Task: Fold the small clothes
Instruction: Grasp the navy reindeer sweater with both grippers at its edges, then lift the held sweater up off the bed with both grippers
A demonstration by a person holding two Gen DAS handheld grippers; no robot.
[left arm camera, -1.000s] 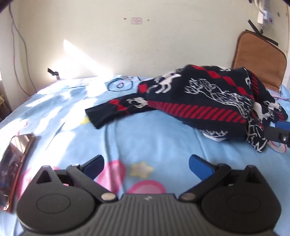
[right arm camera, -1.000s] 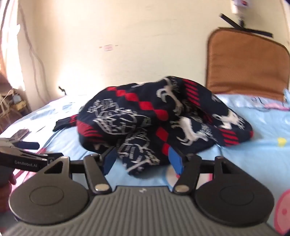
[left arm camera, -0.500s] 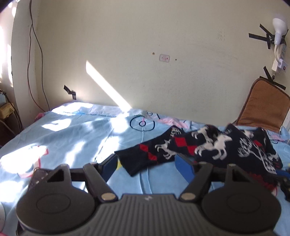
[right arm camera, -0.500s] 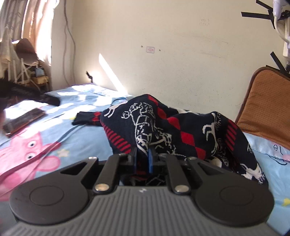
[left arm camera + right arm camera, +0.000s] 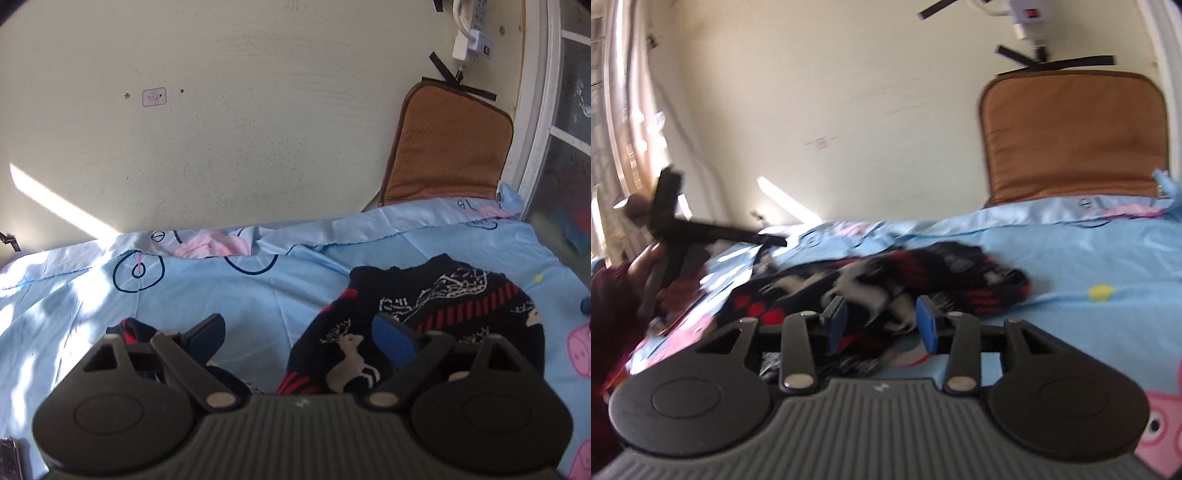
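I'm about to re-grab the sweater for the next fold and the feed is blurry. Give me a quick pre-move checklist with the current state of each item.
1. Left tongs empty: ok, blue pads apart after just opening further, nothing pinched.
2. Right tongs released: ok, jaws have just been opening, pads stand apart over the knit.
3. Navy knitted sweater with red and white reindeer pattern flat: not ok, it lies bunched.
4. Sleeve end located: ok, left of the left tongs.
5. Light blue cartoon bedsheet smooth: not ok, creased.
6. Sweater's edges readable in the right wrist view: cannot tell, motion blur.
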